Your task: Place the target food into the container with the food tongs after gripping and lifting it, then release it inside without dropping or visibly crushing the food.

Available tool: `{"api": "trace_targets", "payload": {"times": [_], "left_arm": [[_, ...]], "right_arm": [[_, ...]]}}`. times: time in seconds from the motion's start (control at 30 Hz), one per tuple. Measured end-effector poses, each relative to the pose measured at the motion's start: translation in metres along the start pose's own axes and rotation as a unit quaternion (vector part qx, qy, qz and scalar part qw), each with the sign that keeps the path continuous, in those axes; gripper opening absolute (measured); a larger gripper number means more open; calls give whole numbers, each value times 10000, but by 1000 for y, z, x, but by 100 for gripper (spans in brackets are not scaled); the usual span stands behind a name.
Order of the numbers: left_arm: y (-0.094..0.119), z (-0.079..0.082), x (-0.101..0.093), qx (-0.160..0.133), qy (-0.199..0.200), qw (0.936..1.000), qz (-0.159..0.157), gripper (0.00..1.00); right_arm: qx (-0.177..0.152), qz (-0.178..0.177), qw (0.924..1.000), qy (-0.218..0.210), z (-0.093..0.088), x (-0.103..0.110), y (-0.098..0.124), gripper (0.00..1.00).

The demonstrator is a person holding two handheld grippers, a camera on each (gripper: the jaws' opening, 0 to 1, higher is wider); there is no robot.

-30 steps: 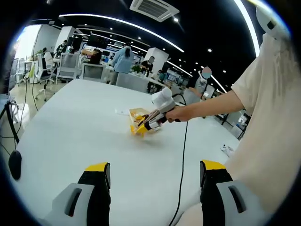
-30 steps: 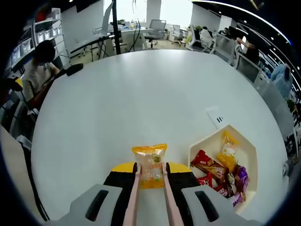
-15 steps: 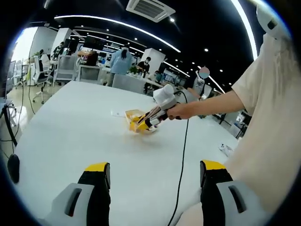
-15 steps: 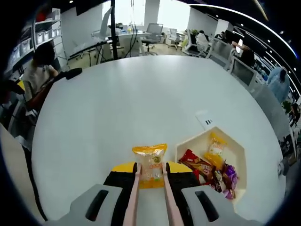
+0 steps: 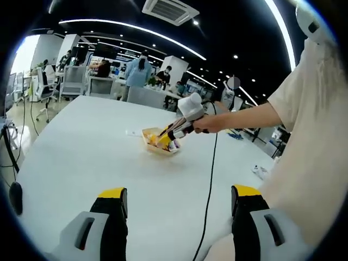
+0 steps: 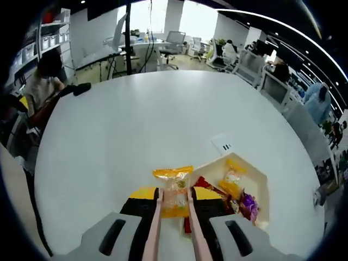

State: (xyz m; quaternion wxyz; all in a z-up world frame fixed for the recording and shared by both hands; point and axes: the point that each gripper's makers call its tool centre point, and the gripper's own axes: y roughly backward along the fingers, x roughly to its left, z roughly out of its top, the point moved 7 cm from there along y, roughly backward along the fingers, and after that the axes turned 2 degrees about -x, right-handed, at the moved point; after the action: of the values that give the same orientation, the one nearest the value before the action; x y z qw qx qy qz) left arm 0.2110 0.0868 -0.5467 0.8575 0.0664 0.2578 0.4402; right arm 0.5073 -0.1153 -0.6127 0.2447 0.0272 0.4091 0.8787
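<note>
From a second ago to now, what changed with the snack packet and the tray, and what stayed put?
The right gripper, seen from the left gripper view, carried the yellow snack packet from beside the white tray to over its near edge. The tongs stayed clamped on the packet, nothing released. The left gripper stayed open and idle over the table; the tray and its snacks did not visibly shift.

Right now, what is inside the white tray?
The tray holds wrapped snacks: a yellow packet, a red one, a purple one. The right gripper and its orange packet cover the near corner.
</note>
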Motion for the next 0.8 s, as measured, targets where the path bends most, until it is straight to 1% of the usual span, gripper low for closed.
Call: {"api": "trace_targets", "payload": {"times": [0.13,0.33,0.5,0.8], "left_arm": [[-1,2,0,-4,-23,10000,-10,78],[-3,3,-1,4,-51,10000,-50,78],[-4,4,-1,1,-60,10000,-64,78],[-5,5,-1,-1,-75,9999,-74,78]], "right_arm": [[-95,-126,9999,-69,5,-10,7,23],[-97,-239,9997,-31,6,-24,13,23],[-130,-367,9992,-98,8,-38,20,23],[-139,-537,9985,-9,15,-60,28,23]]}}
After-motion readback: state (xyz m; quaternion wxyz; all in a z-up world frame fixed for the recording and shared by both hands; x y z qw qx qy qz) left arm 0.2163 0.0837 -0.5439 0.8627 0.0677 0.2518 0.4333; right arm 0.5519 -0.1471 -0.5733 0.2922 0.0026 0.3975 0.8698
